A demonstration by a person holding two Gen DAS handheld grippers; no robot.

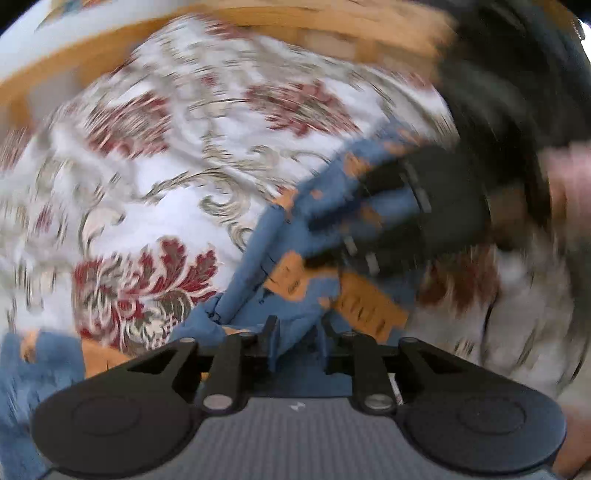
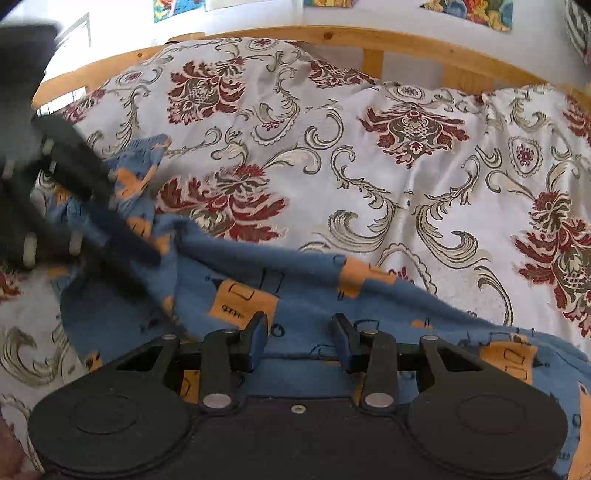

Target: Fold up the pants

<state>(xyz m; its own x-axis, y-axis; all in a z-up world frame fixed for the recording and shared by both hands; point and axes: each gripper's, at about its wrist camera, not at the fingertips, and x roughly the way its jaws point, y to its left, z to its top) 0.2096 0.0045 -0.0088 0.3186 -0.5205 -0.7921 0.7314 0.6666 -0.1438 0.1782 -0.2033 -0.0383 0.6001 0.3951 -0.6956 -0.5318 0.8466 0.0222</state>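
The pants [image 2: 303,291] are blue with orange patches and lie rumpled on a flowered bedspread [image 2: 369,166]. In the left wrist view, which is blurred, my left gripper [image 1: 297,345] has its fingers narrowly apart with a fold of the pants [image 1: 291,332] between them. My right gripper [image 1: 369,218] appears there at upper right, over the pants. In the right wrist view my right gripper [image 2: 300,341] is open just above the blue cloth, holding nothing. My left gripper [image 2: 122,243] shows at the left, its fingers on the pants.
A wooden bed frame [image 2: 369,40] runs along the far edge of the bedspread, with a white wall and colourful pictures [image 2: 472,11] behind. The bedspread stretches bare to the right [image 2: 480,184] of the pants.
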